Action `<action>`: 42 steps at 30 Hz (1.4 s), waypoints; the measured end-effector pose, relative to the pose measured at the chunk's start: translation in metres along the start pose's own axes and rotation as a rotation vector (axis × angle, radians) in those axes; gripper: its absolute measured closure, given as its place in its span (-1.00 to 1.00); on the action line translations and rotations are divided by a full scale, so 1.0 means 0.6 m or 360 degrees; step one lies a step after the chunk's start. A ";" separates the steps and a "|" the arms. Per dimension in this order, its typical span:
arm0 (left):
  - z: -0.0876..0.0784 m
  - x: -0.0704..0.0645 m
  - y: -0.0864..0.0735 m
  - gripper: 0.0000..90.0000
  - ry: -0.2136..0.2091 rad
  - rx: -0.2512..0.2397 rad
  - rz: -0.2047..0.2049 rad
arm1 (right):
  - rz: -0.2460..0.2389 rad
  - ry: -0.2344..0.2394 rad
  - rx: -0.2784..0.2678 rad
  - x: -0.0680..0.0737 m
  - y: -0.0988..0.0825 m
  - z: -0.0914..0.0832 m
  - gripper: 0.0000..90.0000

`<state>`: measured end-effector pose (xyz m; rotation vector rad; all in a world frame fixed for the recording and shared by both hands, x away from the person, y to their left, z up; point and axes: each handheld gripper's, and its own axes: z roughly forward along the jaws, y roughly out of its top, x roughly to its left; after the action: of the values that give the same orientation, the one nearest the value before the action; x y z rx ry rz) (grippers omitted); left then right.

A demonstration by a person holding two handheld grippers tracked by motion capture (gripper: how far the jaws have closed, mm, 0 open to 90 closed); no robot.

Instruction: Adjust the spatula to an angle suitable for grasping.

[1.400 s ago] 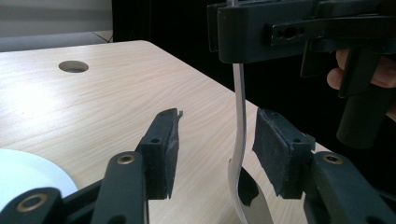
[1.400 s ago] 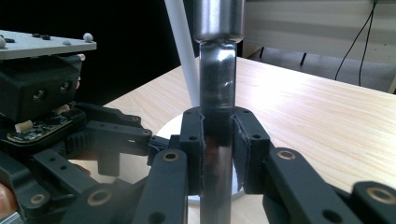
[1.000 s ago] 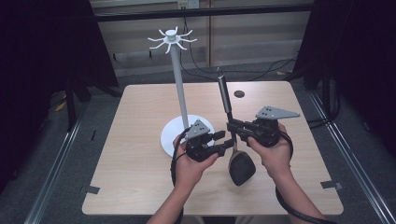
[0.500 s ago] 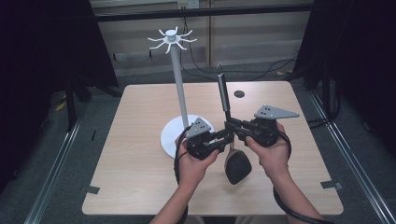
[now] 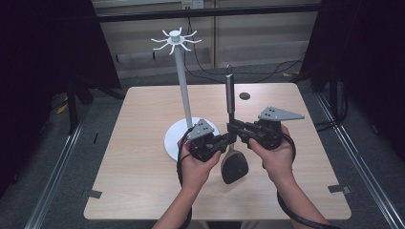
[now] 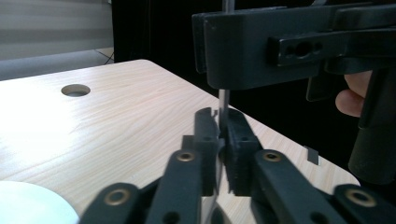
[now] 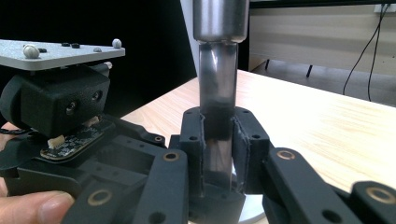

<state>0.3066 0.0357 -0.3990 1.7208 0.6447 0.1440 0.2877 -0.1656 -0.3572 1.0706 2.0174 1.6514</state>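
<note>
I hold the spatula point(image 5: 230, 125) upright just right of the white hook stand point(image 5: 182, 90), its grey handle pointing up and its dark blade down near the bench point(image 5: 143, 124). My right gripper point(image 5: 237, 128) pinches the neck just under the handle, and my left gripper point(image 5: 229, 139), whose jaws have just been closing, now clamps the thin shank directly below it. With the long axis vertical and the handle's loop below the stand's hooks, I judge the coming move a lift up and toward the stand, which is nearer my left hand point(image 5: 196, 164).

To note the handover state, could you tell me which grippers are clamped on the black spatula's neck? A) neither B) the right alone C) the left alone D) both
D: the left gripper and the right gripper each pinch the spatula.
</note>
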 end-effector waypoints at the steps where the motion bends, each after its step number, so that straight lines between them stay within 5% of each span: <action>1: -0.001 0.001 0.001 0.92 0.0001 0.0007 0.0012 | -0.0001 0.0004 -0.0002 0.000 0.000 0.001 0.70; 30: -0.039 0.018 0.019 0.96 -0.0072 0.0027 0.0124 | -0.0017 0.0289 -0.0010 -0.006 0.019 0.014 0.65; 42: -0.055 0.033 0.031 0.96 -0.0075 0.0011 0.0131 | -0.0046 0.0318 0.0012 -0.002 0.037 0.027 0.63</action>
<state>0.3154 0.0720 -0.3777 1.7531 0.5409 0.1586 0.3070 -0.1540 -0.3414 0.9058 2.1514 1.8002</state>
